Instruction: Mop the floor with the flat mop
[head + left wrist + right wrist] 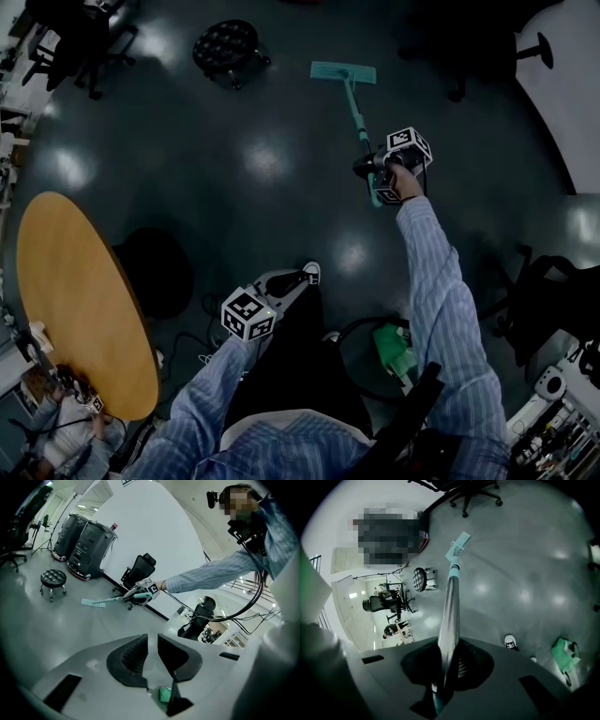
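Observation:
The flat mop lies out ahead of me with its teal head point(343, 72) flat on the dark floor and its handle point(356, 117) running back to my right gripper point(373, 172). That gripper is shut on the handle point(451, 606), and in the right gripper view point(447, 667) the mop head point(458, 545) shows far down the shaft. My left gripper point(292, 281) hangs low by my legs, away from the mop. In the left gripper view its jaws point(152, 653) stand together with nothing between them, and the mop head point(93, 603) lies far off.
A black wheeled stool point(225, 47) stands left of the mop head. A round wooden table point(75, 300) fills the left side, and office chairs point(80, 37) stand at the far left. A green bag point(394, 347) and cables lie by my feet. Another chair point(544, 291) is at the right.

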